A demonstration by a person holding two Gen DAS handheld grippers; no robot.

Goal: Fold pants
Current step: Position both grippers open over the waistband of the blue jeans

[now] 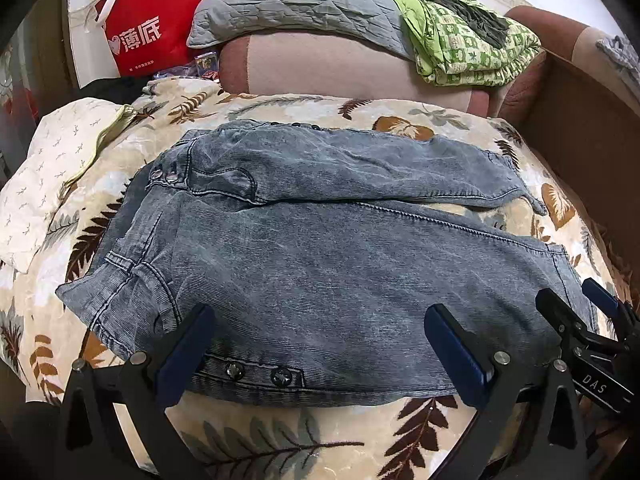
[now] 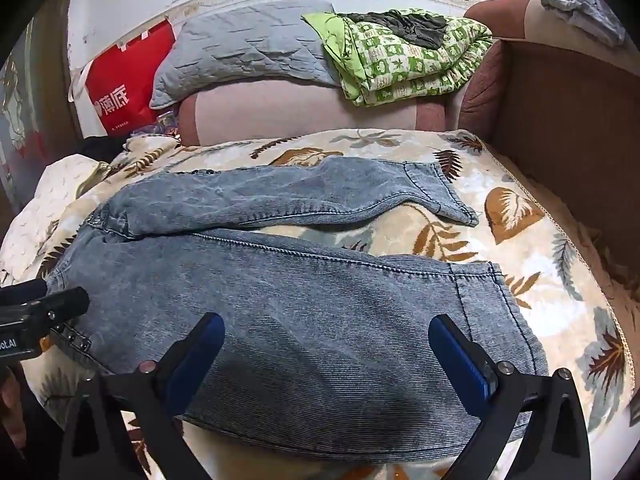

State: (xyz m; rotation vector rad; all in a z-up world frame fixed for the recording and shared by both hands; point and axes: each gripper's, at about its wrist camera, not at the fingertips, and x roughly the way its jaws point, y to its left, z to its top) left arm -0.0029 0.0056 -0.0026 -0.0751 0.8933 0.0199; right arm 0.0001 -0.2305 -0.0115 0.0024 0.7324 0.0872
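Note:
Blue-grey denim pants [image 1: 320, 248] lie spread flat on a leaf-print blanket [image 1: 280, 440], waist to the left, both legs running right, the far leg [image 2: 288, 196] angled away from the near leg [image 2: 320, 320]. My left gripper [image 1: 320, 320] is open and empty, hovering over the near edge by the waist and its studs [image 1: 256, 374]. My right gripper [image 2: 326, 332] is open and empty over the near leg, left of its cuff [image 2: 492, 300]. The right gripper also shows at the right edge of the left wrist view [image 1: 576, 300].
A sofa backrest [image 1: 340, 68] carries a grey quilted pillow [image 1: 296, 4] and a folded green checked quilt [image 1: 468, 40]. A red paper bag [image 1: 152, 24] stands far left. A white patterned cloth [image 1: 52, 168] lies left of the pants. A brown armrest [image 2: 560, 100] bounds the right.

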